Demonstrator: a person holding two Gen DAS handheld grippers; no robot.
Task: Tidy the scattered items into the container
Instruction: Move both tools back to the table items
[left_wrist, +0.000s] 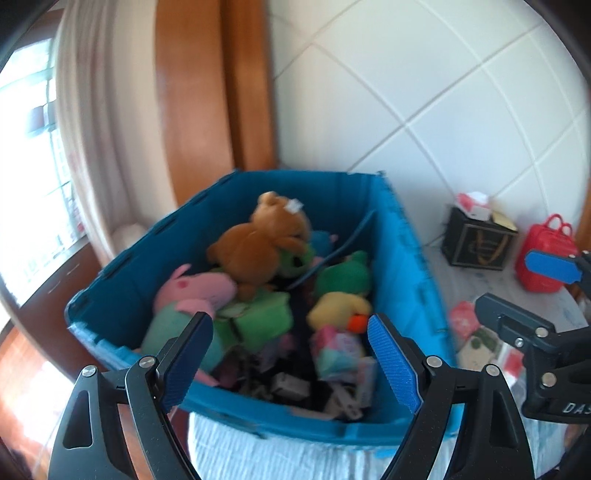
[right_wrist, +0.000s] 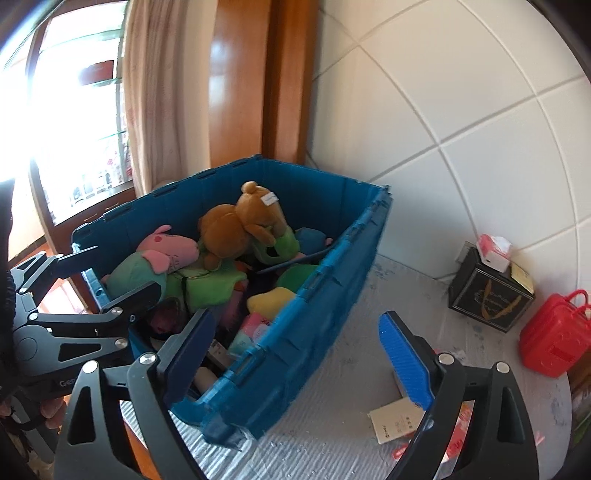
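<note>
Blue crate sits on the pale tabletop against the tiled wall, filled with plush toys: brown bear on top, pink pig at its left, yellow duck near the right wall, small boxes in the bottom. Black box and red case stand well apart to the crate's right, with a white card lying loose on the tabletop near the right gripper. Left gripper hangs over the crate's near end, jaws wide apart and holding nothing; right gripper is above the crate's right wall and tabletop, jaws likewise spread, nothing between them.
</note>
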